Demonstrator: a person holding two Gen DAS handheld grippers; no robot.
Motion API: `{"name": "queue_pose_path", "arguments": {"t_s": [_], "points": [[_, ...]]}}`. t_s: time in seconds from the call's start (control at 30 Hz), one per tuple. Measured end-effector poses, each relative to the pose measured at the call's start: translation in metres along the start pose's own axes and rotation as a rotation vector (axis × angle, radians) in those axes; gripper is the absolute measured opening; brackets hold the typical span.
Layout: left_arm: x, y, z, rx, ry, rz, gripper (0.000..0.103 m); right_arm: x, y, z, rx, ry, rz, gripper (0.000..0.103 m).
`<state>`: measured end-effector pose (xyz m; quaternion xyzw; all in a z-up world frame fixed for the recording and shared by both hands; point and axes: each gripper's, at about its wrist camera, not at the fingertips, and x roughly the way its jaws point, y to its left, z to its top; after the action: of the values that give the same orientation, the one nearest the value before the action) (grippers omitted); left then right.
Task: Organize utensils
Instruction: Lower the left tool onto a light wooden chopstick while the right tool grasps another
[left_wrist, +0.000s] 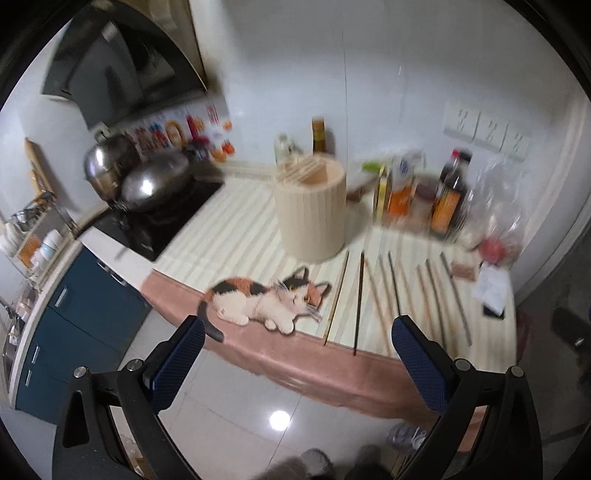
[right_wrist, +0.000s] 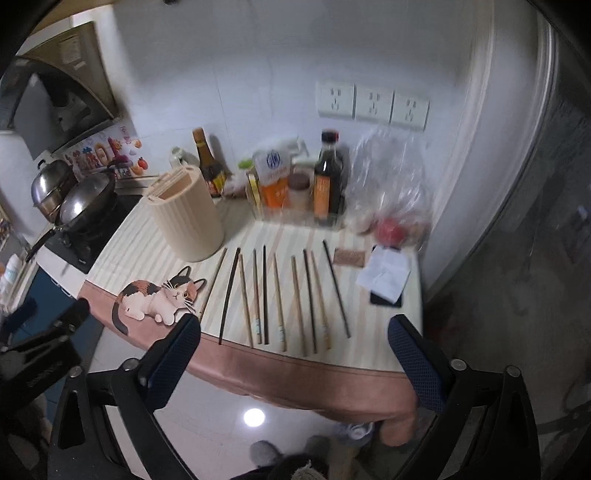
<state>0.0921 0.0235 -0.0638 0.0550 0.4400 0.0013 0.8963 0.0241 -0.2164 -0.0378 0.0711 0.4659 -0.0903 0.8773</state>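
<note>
Several chopsticks, some pale wood and some dark, lie side by side on the striped counter mat, pointing toward the wall. They also show in the left wrist view. A cream ribbed utensil holder stands upright behind them at the left, also seen in the left wrist view. My right gripper is open and empty, held off the counter's front edge before the chopsticks. My left gripper is open and empty, also off the front edge, further left.
Sauce bottles, packets and a plastic bag line the wall. A phone under paper lies right of the chopsticks. A wok and pot sit on the stove at left. A cat picture is printed on the mat.
</note>
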Motion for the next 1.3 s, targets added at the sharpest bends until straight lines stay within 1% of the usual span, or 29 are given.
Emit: {"name": "queue_pose_path", "arguments": {"t_s": [0.03,0.07,0.1,0.13,0.17,0.2,0.23,0.27,0.33,0.37,0.4,0.5,0.53,0.57,0.6,0.63,0.67,0.73,0.8,0.87,0.9,0.97,1.0,1.03,1.07,1.1,1.17,1.3], "points": [[0.013,0.002,0.0,0.0,0.022,0.005,0.103,0.012,0.0,0.001,0.012,0.022,0.009,0.081],[0.029,0.003,0.0,-0.001,0.056,0.008,0.103,0.025,0.0,0.003,0.027,0.043,0.02,0.074],[0.051,0.006,0.0,-0.007,0.094,0.003,0.103,0.041,0.0,0.005,0.043,0.074,0.025,0.064],[0.063,0.008,-0.002,-0.012,0.115,-0.004,0.103,0.056,0.001,0.005,0.049,0.104,0.037,0.058],[0.078,0.009,-0.002,-0.018,0.145,-0.015,0.103,0.072,0.002,0.006,0.054,0.128,0.059,0.055],[0.1,0.01,-0.003,-0.027,0.186,-0.03,0.103,0.088,0.003,0.006,0.056,0.152,0.07,0.054],[0.113,0.01,-0.003,-0.029,0.206,-0.036,0.101,0.105,0.004,0.006,0.054,0.177,0.077,0.054],[0.128,0.009,-0.002,-0.03,0.226,-0.039,0.095,0.122,0.006,0.005,0.054,0.2,0.09,0.053],[0.161,0.002,-0.001,-0.017,0.275,-0.048,0.09,0.16,0.007,0.003,0.051,0.257,0.1,0.053],[0.175,0.0,0.0,-0.01,0.297,-0.045,0.085,0.179,0.006,0.004,0.054,0.287,0.109,0.053],[0.194,-0.007,0.0,0.002,0.323,-0.045,0.082,0.202,0.005,0.005,0.059,0.317,0.115,0.053],[0.237,-0.021,0.002,0.033,0.39,-0.06,0.075,0.258,-0.001,0.008,0.076,0.393,0.125,0.053],[0.248,-0.026,0.003,0.043,0.403,-0.064,0.074,0.275,-0.004,0.01,0.084,0.412,0.13,0.053],[0.259,-0.03,0.005,0.054,0.414,-0.066,0.071,0.295,-0.006,0.012,0.092,0.434,0.128,0.053],[0.27,-0.035,0.005,0.065,0.429,-0.069,0.067,0.308,-0.007,0.014,0.094,0.447,0.129,0.052],[0.281,-0.039,0.006,0.073,0.445,-0.075,0.053,0.32,-0.008,0.016,0.092,0.46,0.13,0.048],[0.29,-0.043,0.007,0.082,0.463,-0.08,0.045,0.335,-0.009,0.018,0.087,0.475,0.116,0.045],[0.309,-0.05,0.01,0.096,0.486,-0.084,0.044,0.355,-0.009,0.023,0.077,0.491,0.107,0.039],[0.322,-0.055,0.011,0.103,0.497,-0.087,0.044,0.373,-0.008,0.029,0.063,0.497,0.096,0.036],[0.33,-0.058,0.011,0.114,0.507,-0.086,0.044,0.386,-0.005,0.033,0.042,0.504,0.081,0.036],[0.333,-0.061,0.011,0.126,0.512,-0.086,0.044,0.394,-0.002,0.034,0.026,0.512,0.07,0.034],[0.336,-0.065,0.009,0.137,0.52,-0.094,0.037,0.407,0.003,0.036,0.005,0.531,0.064,0.029],[0.335,-0.064,0.01,0.133,0.509,-0.097,0.034,0.412,0.005,0.036,-0.006,0.539,0.056,0.024],[0.335,-0.064,0.01,0.135,0.509,-0.107,0.023,0.417,0.008,0.035,-0.015,0.546,0.049,0.016],[0.334,-0.063,0.01,0.126,0.51,-0.128,0.011,0.42,0.012,0.034,-0.025,0.554,0.038,0.014],[0.332,-0.061,0.009,0.115,0.511,-0.128,0.007,0.423,0.013,0.033,-0.03,0.561,0.026,0.009],[0.332,-0.061,0.01,0.111,0.51,-0.115,0.006,0.423,0.016,0.033,-0.041,0.552,0.016,0.008],[0.321,-0.049,-0.005,0.065,0.515,-0.093,0.006,0.421,0.022,0.025,-0.042,0.57,0.023,0.007]]}}
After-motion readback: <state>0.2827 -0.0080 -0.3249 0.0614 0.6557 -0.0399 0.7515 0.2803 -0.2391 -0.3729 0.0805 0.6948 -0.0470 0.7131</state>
